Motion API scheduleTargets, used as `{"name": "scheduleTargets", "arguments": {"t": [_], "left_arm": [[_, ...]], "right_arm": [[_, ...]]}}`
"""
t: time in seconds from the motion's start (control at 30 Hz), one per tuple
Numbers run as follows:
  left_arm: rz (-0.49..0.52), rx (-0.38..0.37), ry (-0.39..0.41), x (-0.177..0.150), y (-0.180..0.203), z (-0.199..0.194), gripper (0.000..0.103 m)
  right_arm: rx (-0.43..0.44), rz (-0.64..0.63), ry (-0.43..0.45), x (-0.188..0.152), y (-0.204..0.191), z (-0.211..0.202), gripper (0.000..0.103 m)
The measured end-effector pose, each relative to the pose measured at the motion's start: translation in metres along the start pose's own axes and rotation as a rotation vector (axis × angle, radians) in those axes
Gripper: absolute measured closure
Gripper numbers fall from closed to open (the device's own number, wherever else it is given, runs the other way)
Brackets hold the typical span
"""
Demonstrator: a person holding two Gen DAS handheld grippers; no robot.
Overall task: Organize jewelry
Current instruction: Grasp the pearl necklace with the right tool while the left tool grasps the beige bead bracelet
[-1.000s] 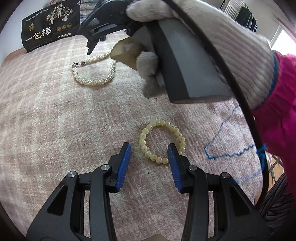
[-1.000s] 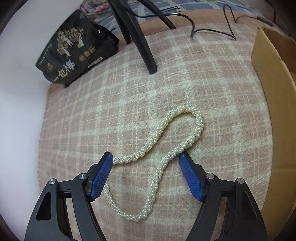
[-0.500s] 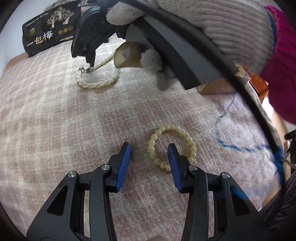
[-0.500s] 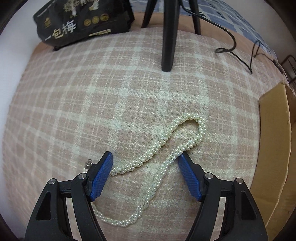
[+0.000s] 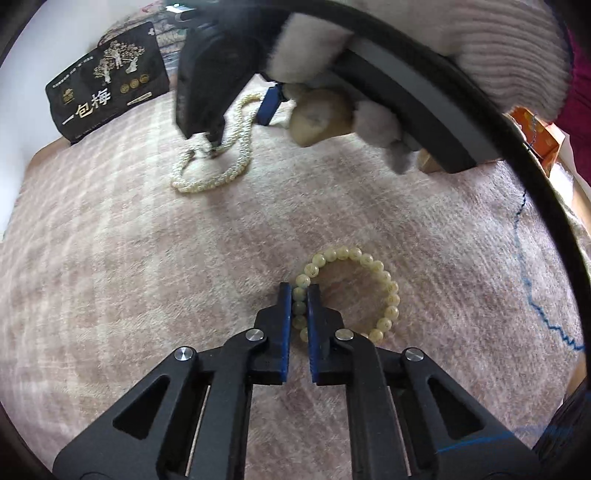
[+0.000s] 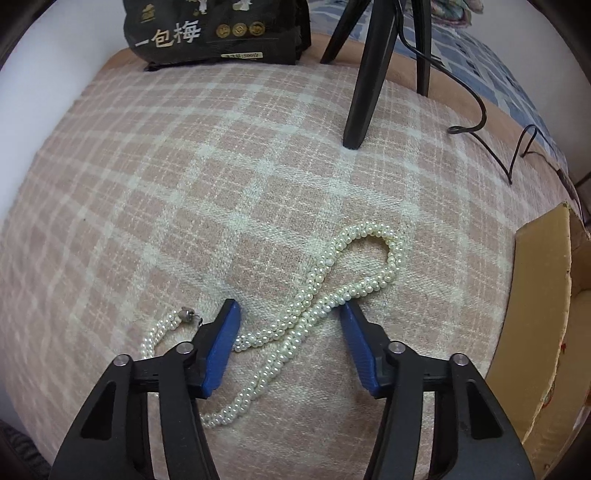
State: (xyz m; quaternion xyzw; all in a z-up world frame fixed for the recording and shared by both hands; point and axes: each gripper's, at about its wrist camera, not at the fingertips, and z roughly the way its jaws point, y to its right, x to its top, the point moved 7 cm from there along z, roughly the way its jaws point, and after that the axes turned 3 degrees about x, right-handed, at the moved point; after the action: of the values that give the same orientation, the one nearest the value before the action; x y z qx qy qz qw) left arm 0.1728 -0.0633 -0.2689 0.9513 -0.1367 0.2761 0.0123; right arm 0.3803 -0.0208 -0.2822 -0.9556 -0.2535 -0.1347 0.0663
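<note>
A yellow bead bracelet (image 5: 384, 280) lies on the pink plaid cloth (image 5: 110, 277). My left gripper (image 5: 299, 291) is shut on its left side, with beads pinched between the blue pads. A long white pearl necklace (image 6: 321, 291) lies looped on the cloth in the right wrist view. My right gripper (image 6: 290, 314) is open and straddles its crossing strands, down at the cloth. The necklace also shows far back in the left wrist view (image 5: 225, 158), under the right gripper (image 5: 240, 114) held by a gloved hand (image 5: 480, 33).
A black snack bag (image 6: 218, 29) lies at the cloth's far edge. A black tripod leg (image 6: 365, 85) stands on the cloth beyond the necklace, with a cable (image 6: 476, 110) behind. A cardboard box (image 6: 543, 314) stands at the right.
My left gripper has closed from open onto the bracelet's left side. My right gripper has moved down and forward over the necklace and stays open.
</note>
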Motion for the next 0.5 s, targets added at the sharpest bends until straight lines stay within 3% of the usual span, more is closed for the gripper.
{"name": "scheduleTargets", "arguments": {"t": [0.17, 0.27, 0.5], "left_arm": [[-0.028, 0.024, 0.001, -0.008, -0.013, -0.01, 0.097], [-0.078, 0.033, -0.001, -0.013, -0.029, -0.015, 0.097], [-0.265, -0.005, -0.008, -0.026, -0.073, -0.021, 0.097]], "right_arm": [[-0.011, -0.026, 0.012, -0.013, -0.01, -0.006, 0.087], [-0.003, -0.015, 0.037, -0.025, -0.005, -0.01, 0.089], [0.15, 0.133, 0.12, -0.07, -0.011, -0.03, 0.09]]}}
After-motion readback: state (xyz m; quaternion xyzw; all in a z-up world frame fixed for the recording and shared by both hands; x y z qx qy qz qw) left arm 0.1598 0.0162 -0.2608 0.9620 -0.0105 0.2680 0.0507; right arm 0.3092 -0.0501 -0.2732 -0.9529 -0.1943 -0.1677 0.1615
